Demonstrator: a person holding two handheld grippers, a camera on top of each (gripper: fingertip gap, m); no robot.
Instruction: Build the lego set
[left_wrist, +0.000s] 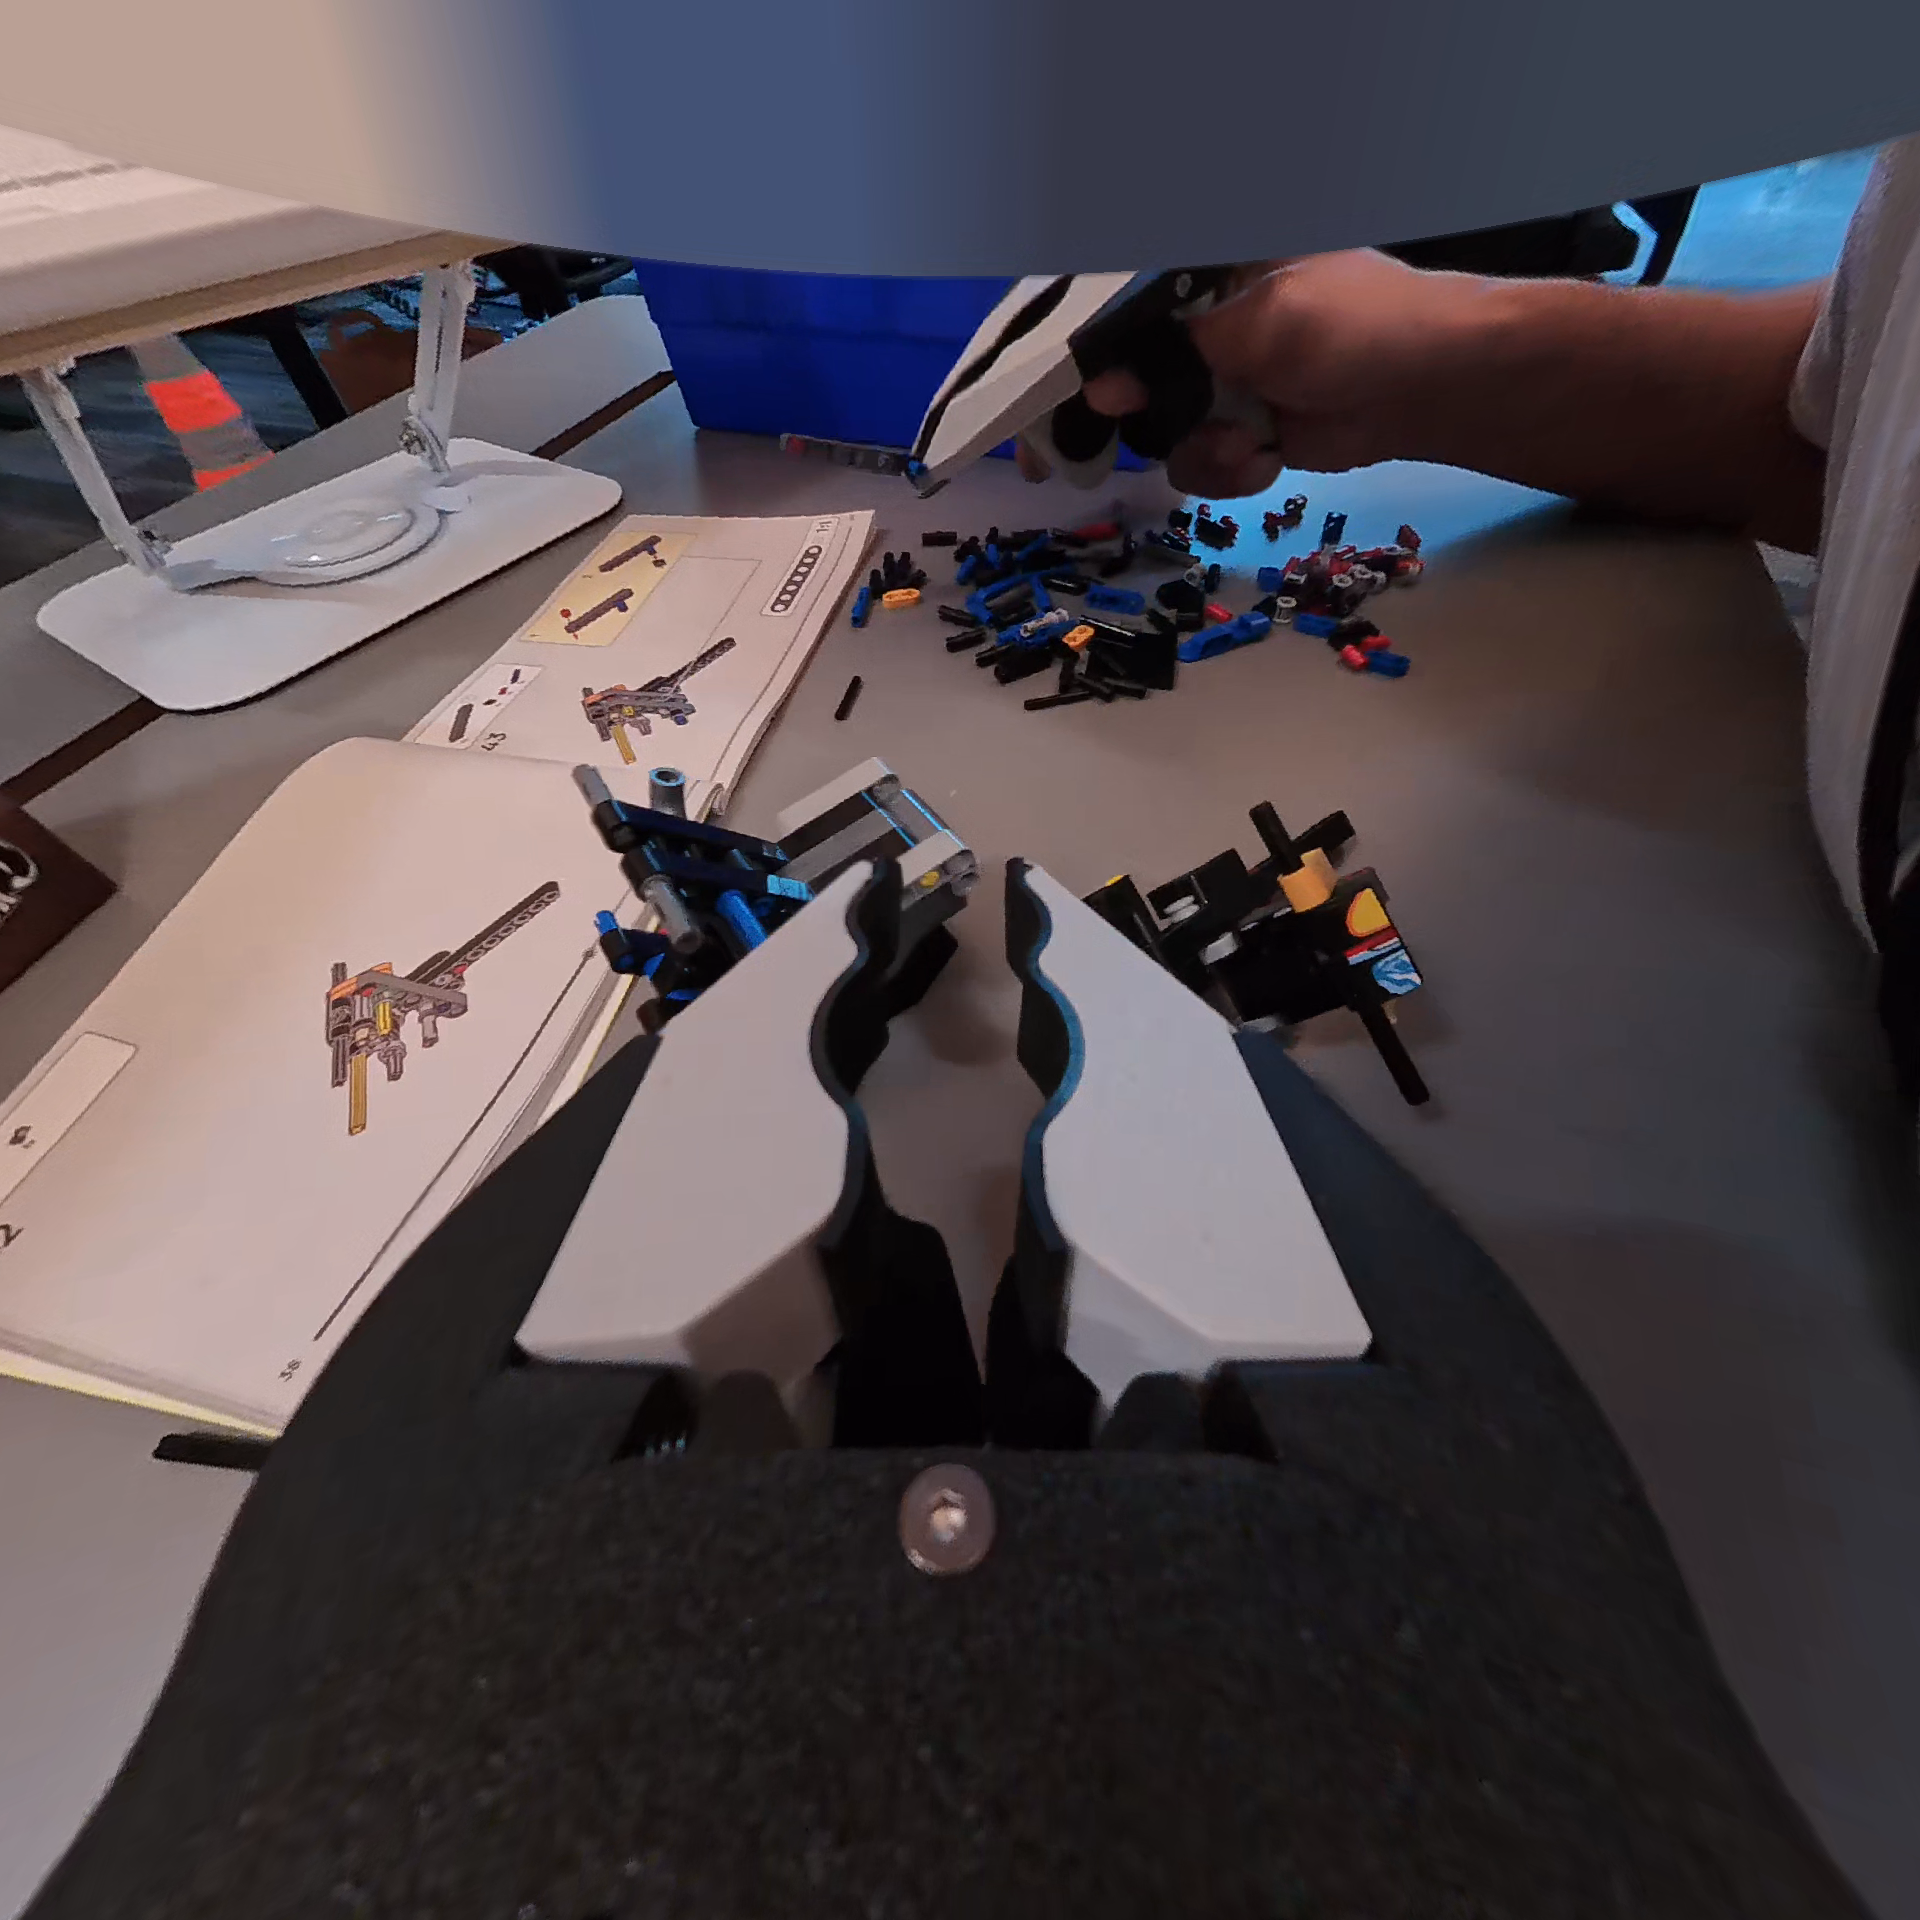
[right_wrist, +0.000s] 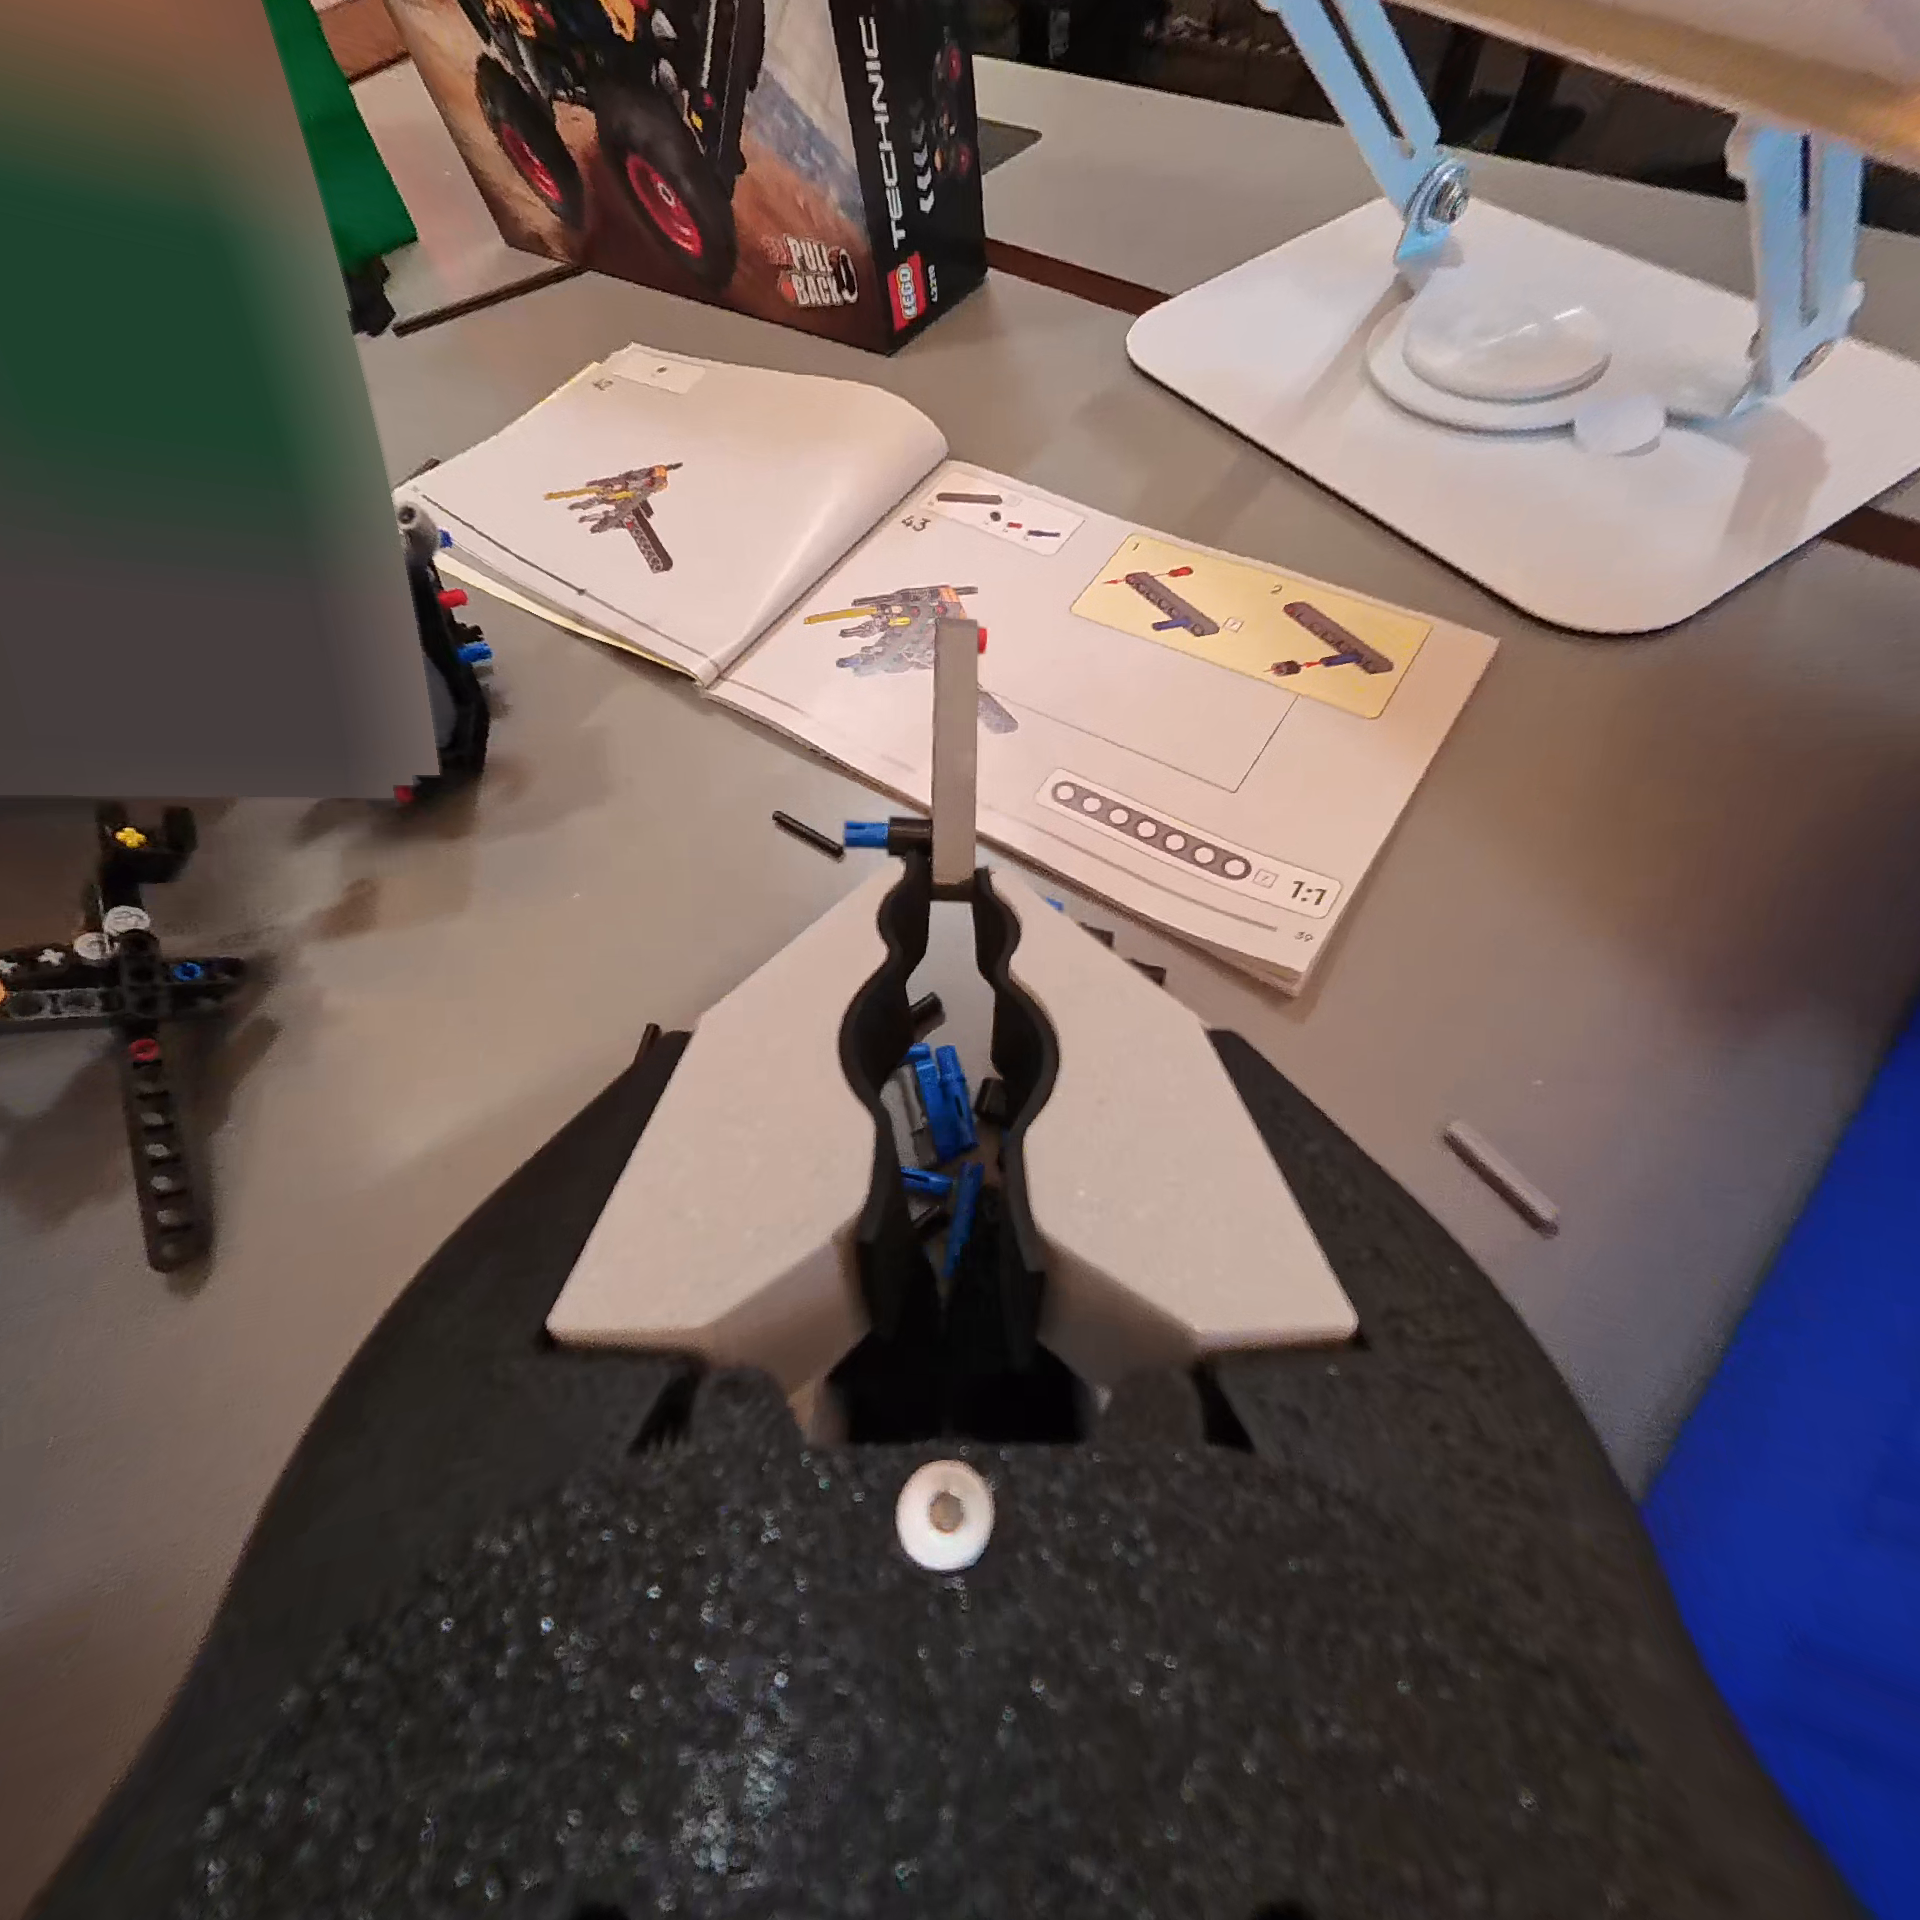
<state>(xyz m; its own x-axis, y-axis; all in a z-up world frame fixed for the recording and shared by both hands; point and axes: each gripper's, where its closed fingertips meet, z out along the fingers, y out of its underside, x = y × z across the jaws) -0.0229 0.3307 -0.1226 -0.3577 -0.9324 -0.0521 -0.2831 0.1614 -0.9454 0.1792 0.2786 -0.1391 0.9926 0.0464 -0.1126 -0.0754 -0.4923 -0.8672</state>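
My right gripper (right_wrist: 954, 883) is shut on a long grey beam (right_wrist: 955, 748) that points forward over the open instruction booklet (right_wrist: 1122, 665); a blue pin (right_wrist: 868, 830) sticks out of the beam's near end. In the left wrist view this gripper (left_wrist: 925, 473) hangs above the pile of loose pieces (left_wrist: 1143, 603), beam (left_wrist: 842, 453) in its tips. My left gripper (left_wrist: 951, 878) is open and empty, low over the table between a blue-and-grey sub-assembly (left_wrist: 769, 883) and a black sub-assembly (left_wrist: 1278, 925).
A white stand (left_wrist: 312, 582) sits at the back left and a blue bin (left_wrist: 821, 353) behind the pile. The set's box (right_wrist: 748, 156) stands beyond the booklet. A black cross-shaped assembly (right_wrist: 135, 997) and a loose grey beam (right_wrist: 1501, 1177) lie on the table. Left tips to right tips: about 20 centimetres.
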